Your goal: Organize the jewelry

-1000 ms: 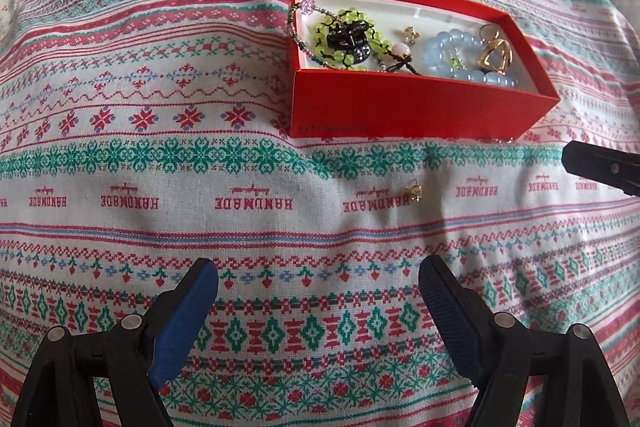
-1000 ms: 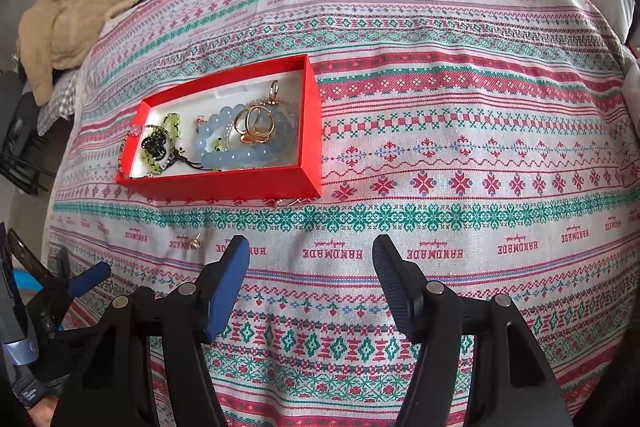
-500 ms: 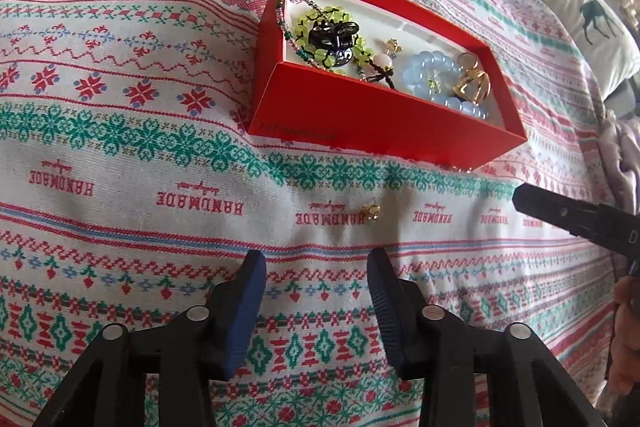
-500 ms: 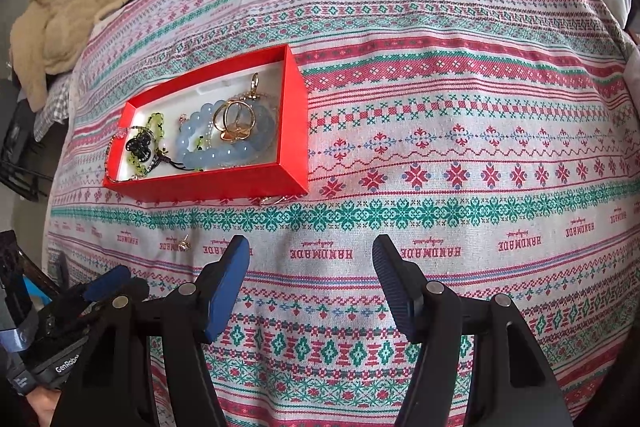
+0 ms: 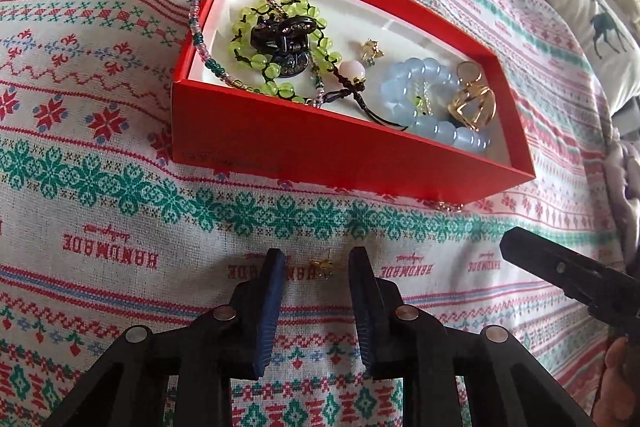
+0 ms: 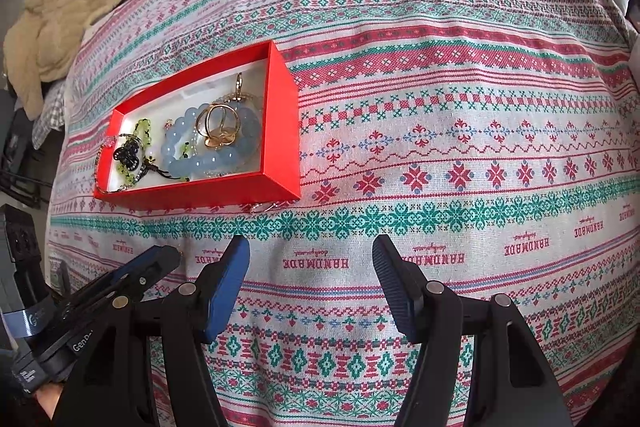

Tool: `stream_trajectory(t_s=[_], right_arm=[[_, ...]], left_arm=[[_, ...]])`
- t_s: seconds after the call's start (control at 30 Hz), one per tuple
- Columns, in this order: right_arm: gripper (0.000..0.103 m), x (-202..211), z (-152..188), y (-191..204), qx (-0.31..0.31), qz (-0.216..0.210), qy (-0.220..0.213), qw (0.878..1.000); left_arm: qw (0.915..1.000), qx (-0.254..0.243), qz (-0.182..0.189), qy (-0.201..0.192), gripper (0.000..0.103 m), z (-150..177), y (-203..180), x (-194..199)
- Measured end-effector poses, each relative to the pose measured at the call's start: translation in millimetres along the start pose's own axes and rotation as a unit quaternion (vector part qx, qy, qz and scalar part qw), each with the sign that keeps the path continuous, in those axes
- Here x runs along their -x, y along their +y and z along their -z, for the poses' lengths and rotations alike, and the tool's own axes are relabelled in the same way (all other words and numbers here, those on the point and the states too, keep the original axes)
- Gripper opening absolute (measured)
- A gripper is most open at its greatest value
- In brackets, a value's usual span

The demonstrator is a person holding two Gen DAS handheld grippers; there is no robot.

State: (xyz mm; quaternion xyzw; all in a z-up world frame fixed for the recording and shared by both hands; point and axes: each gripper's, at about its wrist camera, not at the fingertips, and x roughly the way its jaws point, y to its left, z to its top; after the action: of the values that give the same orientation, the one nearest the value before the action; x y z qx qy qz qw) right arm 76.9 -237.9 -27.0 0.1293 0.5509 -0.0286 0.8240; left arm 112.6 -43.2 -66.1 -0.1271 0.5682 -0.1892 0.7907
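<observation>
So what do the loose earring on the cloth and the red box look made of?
Earring: probably gold-toned metal, shiny, with a thin post; too small to be sure. Red box: likely matte cardboard, with thin straight walls and a white inside.

The woven cross-stitch-patterned cloth (image 5: 120, 187) looks matt and coarse. The red cardboard box (image 5: 320, 155) is smooth, faintly sheened. Its pale blue bead bracelet (image 5: 436, 123) looks glossy and translucent; the gold metal ring (image 5: 474, 107) shines.

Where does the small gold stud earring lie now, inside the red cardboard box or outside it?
Outside: the small gold stud earring lies on the patterned cloth, in front of the red cardboard box.
</observation>
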Motion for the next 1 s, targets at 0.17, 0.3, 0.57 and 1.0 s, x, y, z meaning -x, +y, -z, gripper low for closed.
stream_trajectory(t_s=[0.17, 0.3, 0.57, 1.0], right_arm=[[0.067, -3, -1, 0, -0.002, 0.001, 0.001, 1.000], [0.067, -3, -3, 1, -0.009, -0.004, 0.001, 1.000], [0.053, -6, -10, 10, -0.014, -0.012, -0.007, 1.000], [0.026, -42, -18, 41, -0.022, 0.007, 0.004, 1.000]], left_arm=[[0.9996, -0.001, -0.030, -0.004, 0.007, -3, -8, -6], [0.9990, -0.011, -0.043, -0.009, 0.007, -4, -14, -7], [0.9972, -0.030, -0.063, -0.028, 0.007, -2, -10, 11], [0.9975, -0.016, -0.063, -0.027, 0.007, 4, 18, 27]])
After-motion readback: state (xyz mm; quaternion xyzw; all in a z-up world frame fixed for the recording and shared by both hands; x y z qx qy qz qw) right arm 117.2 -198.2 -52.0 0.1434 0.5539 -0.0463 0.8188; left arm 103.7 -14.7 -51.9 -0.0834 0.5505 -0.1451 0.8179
